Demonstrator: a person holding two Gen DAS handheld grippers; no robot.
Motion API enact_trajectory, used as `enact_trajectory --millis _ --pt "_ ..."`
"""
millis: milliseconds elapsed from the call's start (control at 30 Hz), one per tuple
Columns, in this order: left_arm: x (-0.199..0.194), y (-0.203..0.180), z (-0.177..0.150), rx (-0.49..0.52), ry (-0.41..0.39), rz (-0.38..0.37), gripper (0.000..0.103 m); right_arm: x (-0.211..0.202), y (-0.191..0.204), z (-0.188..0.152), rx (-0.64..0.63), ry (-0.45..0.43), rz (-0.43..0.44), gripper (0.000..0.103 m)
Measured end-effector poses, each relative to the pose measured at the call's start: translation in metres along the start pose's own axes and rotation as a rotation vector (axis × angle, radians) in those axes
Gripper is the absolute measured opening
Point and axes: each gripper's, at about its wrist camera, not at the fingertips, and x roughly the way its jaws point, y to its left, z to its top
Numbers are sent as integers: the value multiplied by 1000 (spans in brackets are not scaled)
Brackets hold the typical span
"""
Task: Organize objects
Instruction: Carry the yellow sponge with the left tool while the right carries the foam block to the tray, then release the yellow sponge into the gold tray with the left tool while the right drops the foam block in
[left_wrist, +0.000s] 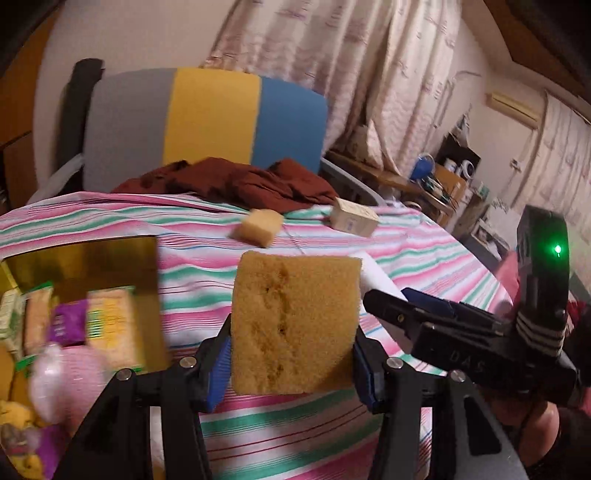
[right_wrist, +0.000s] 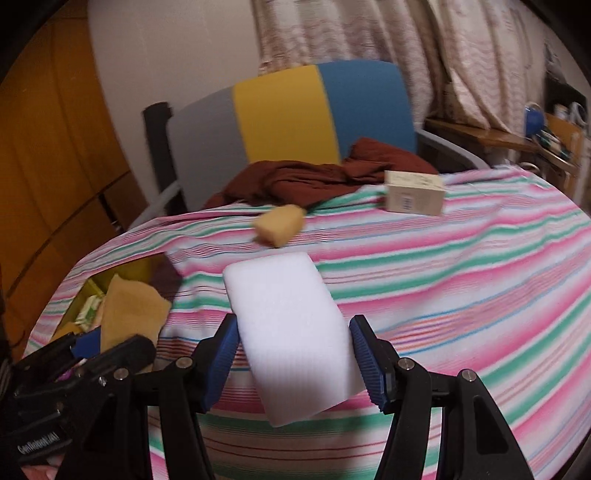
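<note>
A soft, light yellow sponge (left_wrist: 293, 325) is clamped across its sides in the left gripper (left_wrist: 291, 363), and a compressible white foam block (right_wrist: 291, 339) likewise in the right gripper (right_wrist: 295, 363).

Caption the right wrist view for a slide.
Right gripper clamps a white foam block above the striped tablecloth; left gripper alongside carries a yellow sponge.

A grey, yellow and blue chair (left_wrist: 207, 118) backs the striped tablecloth (left_wrist: 406, 258), pale patterned curtains (left_wrist: 332, 55) behind.
</note>
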Motion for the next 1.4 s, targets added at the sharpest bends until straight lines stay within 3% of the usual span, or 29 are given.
enact_trajectory --millis 367,600,767,1033,1133,1233,1400 --pt "-45 95 6 -160 -57 120 55 11 92 10 -127 24 152 62" --pt "-55 167 3 -298 -15 193 55 36 158 25 -269 77 224 62" --pt "-50 200 -3 -352 53 191 55 68 198 39 -343 147 269 62" --pt "-46 218 -12 -342 113 216 55 123 249 54 -440 215 271 68" --pt "-43 222 -15 -346 132 224 55 137 257 56 -432 239 257 82" --pt "-41 224 -16 -343 137 228 55 136 251 59 -370 219 240 91" --pt "-36 226 -16 -336 148 237 55 116 234 55 -287 192 265 92"
